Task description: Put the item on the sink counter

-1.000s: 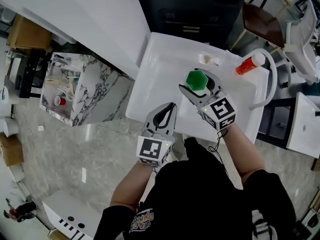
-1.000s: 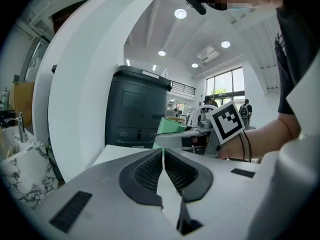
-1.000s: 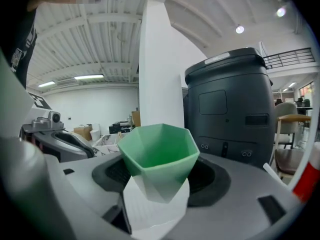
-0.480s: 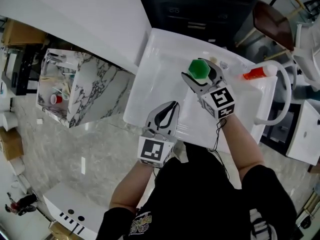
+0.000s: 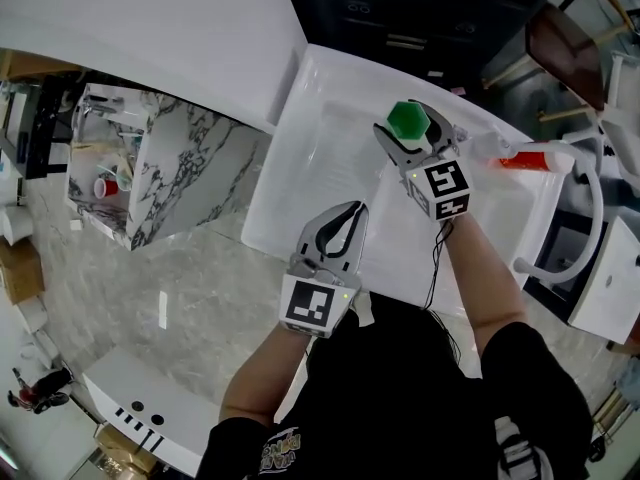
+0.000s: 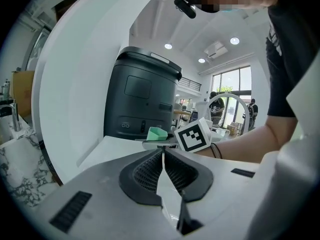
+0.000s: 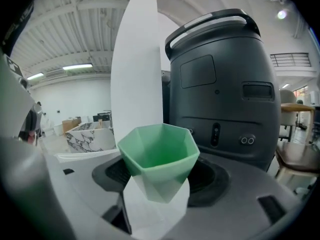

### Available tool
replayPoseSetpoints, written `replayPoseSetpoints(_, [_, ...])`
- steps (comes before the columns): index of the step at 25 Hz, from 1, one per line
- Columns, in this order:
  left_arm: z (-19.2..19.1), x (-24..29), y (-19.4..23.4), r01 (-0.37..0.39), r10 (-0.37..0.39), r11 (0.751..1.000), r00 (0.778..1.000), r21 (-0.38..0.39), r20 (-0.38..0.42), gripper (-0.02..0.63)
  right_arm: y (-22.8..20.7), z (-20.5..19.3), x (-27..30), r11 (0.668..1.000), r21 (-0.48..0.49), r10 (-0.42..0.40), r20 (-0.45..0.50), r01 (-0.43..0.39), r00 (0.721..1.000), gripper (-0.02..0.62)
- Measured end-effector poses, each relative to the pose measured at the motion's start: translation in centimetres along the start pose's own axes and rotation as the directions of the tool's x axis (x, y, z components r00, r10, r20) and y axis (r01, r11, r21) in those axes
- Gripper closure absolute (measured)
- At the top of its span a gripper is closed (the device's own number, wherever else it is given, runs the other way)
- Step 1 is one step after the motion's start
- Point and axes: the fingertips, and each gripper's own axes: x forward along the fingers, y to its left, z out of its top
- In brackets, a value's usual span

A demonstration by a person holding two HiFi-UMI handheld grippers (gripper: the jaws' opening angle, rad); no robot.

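Matt green plastic cup (image 7: 159, 156); glossy white sink counter (image 5: 322, 168).

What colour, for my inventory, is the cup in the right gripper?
The cup is mint green, clearest in the right gripper view.

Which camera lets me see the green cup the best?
The right gripper view: the green cup sits close up in the middle, showing its open mouth and flat angled sides, gripped by the right claw. The head view shows it small, from above. The left gripper view catches only a tiny, far-off piece.
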Motion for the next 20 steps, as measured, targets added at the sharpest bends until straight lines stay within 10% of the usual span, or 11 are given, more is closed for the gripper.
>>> replayPoseSetpoints(20, [-2.3, 0.9, 0.9, -0.034, 0.030, 0.997, 0.997, -0.063, -0.067, 0.583, -4.4, -3.3, 5.0, 0.997, -0.043, -0.059, -0.028, 0.058, 0.998, 0.229])
